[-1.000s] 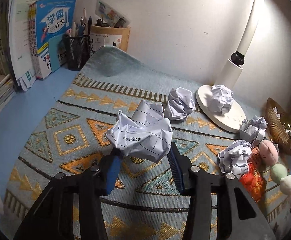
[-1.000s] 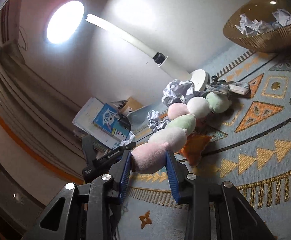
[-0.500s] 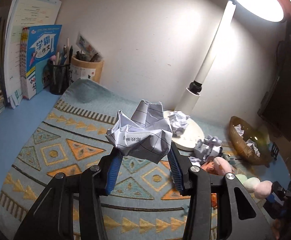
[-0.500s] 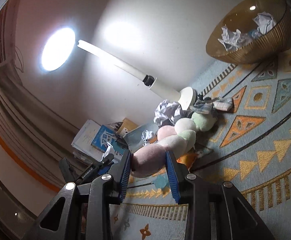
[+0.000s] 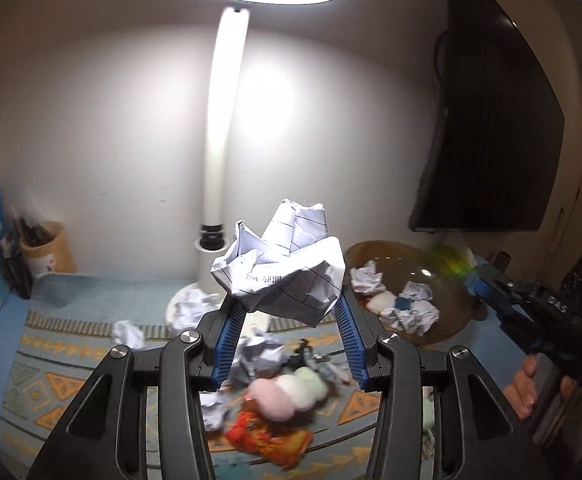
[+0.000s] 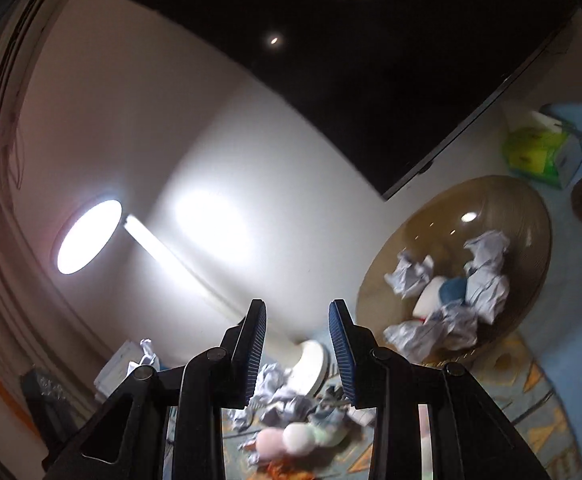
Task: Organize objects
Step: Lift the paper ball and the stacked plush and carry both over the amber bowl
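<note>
Crumpled paper ball point(image 5: 281, 270), lined and printed, sits clamped in the left tongs point(image 5: 287, 334) at centre, held above the patterned mat point(image 5: 51, 380); the brown bowl point(image 5: 451, 280) of paper wads lies at 3 o'clock, the plush caterpillar point(image 5: 287, 392) at 6. From the right wrist, the right tongs point(image 6: 297, 344) stand apart with nothing between them, the bowl point(image 6: 527, 216) at 3 o'clock.
</note>
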